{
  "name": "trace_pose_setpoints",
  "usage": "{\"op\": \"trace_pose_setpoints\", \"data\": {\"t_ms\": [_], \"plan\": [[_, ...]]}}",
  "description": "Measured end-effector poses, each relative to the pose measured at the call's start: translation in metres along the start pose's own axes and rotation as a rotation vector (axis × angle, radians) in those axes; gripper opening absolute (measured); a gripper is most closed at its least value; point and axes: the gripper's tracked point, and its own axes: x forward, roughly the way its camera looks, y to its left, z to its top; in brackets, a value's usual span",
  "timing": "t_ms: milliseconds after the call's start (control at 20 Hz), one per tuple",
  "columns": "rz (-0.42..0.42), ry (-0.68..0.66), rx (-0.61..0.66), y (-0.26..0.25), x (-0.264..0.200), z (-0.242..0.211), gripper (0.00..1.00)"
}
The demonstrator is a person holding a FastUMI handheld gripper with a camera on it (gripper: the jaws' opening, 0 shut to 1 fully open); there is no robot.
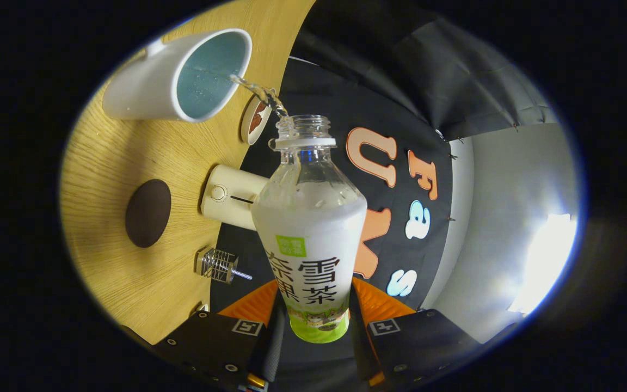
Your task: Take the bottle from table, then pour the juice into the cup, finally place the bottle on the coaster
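My gripper [314, 316] is shut on an uncapped clear bottle [309, 218] with a white and green label, held between both fingers [253, 305] near its base. The whole view is rolled, so the bottle is tipped toward a white cup [177, 76] with a pale blue inside that stands on the wooden table [128, 272]. A thin stream of clear liquid [262, 95] runs from the bottle's mouth over the rim into the cup. A dark brown round coaster [148, 213] lies on the table, apart from the cup and well short of the bottle's neck.
A cream box-shaped appliance with a dial [232, 197] stands near the table's edge, behind the bottle. A small metal wire piece with a pin [218, 265] lies close to the fingers. A small round dish with brown contents [254, 120] sits by the cup.
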Motion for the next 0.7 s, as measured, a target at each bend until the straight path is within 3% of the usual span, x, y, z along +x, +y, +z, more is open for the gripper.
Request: {"op": "trace_pose_setpoints", "data": {"t_ms": [700], "plan": [[-0.038,-0.059,-0.103,-0.013,-0.004,0.011,0.56]]}}
